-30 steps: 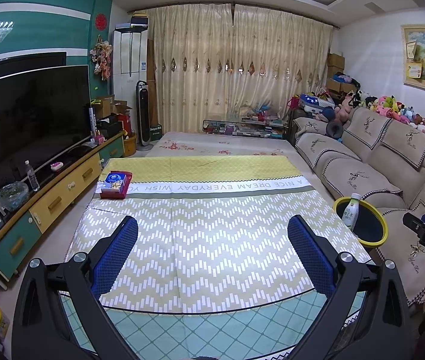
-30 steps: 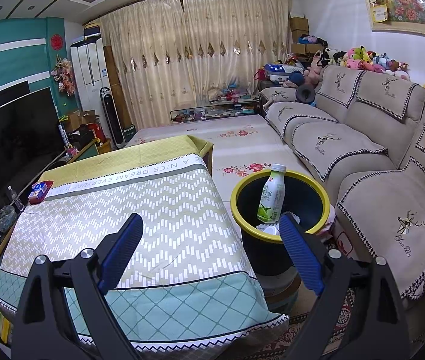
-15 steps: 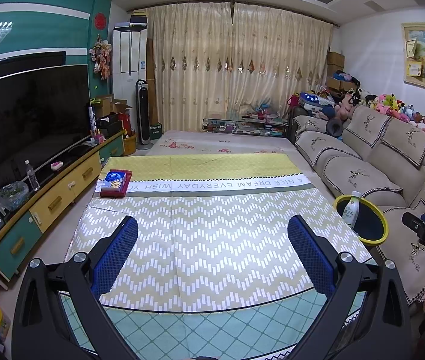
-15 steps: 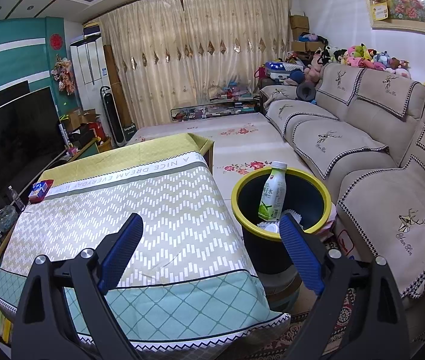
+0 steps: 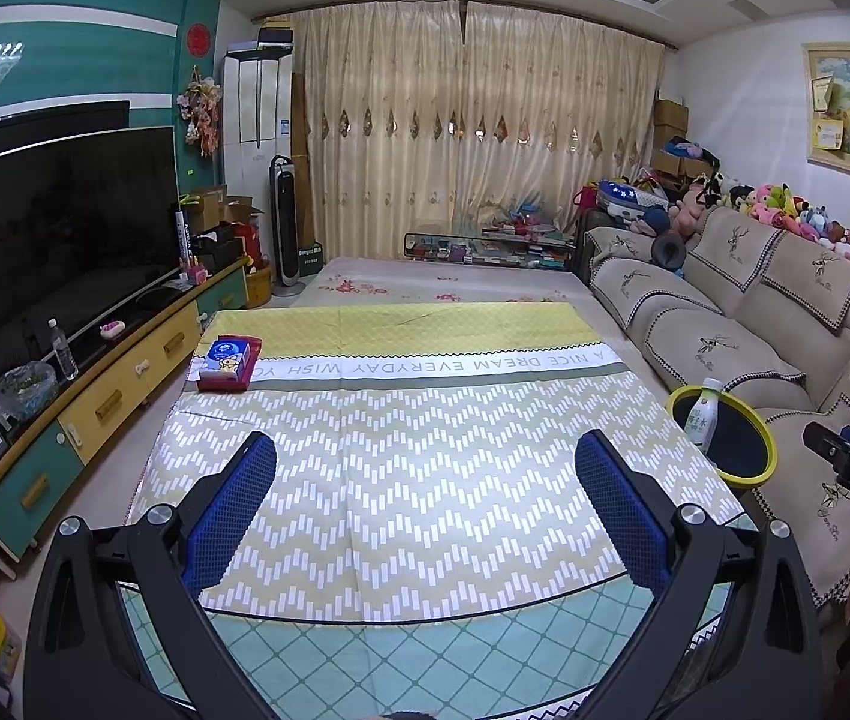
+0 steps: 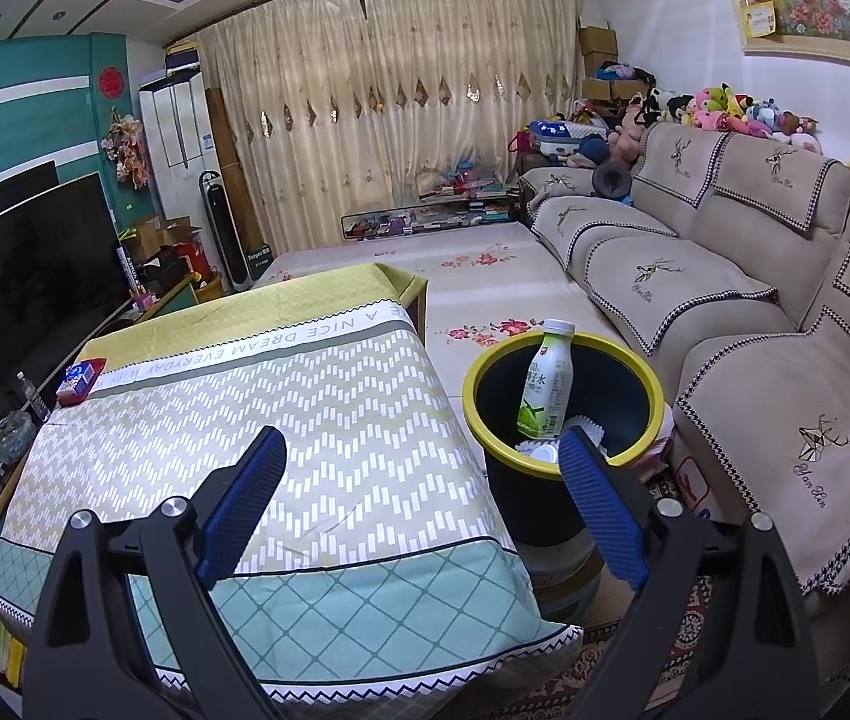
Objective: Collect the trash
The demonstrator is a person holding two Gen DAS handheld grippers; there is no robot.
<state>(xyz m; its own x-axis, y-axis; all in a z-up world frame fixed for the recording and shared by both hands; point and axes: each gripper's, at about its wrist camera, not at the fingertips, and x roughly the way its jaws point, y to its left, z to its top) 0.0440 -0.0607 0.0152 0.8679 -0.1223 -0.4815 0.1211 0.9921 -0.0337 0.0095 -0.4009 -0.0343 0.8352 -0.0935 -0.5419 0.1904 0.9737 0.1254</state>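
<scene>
Little has shifted over the last second: the right-wrist view has tipped slightly, so the black round trash bin with a yellow rim (image 6: 562,414) now sits a touch lower and nearer between the right gripper's blue pads, while the left-wrist view is almost unchanged.

That bin stands on the floor between the table's right edge and the beige sofa (image 6: 724,300). Inside it a white plastic drink bottle with a green label (image 6: 546,381) stands upright, its cap poking above the rim, with crumpled white paper scraps (image 6: 586,429) at its base. In the left-wrist view the bin (image 5: 751,462) appears at about three o'clock, the bottle (image 5: 703,414) leaning against its near wall.

The right gripper (image 6: 422,501) is spread wide with nothing between its jaws, hanging over the table's near right corner; its right pad overlaps the bin's near rim in the picture. The left gripper (image 5: 425,516) is equally wide apart and empty, above the middle of the table.

The table is covered by a cloth with yellow-and-white chevrons, a lettered white band and a teal diamond border (image 5: 413,468). On it, at about eleven o'clock in the left view, lies a red tray holding a blue-and-white packet (image 5: 227,360); the same tray (image 6: 81,381) shows at nine o'clock in the right view. A large black television (image 5: 59,240) on a teal-and-yellow cabinet lines the left wall, and cream curtains (image 5: 460,138) close the far end.
</scene>
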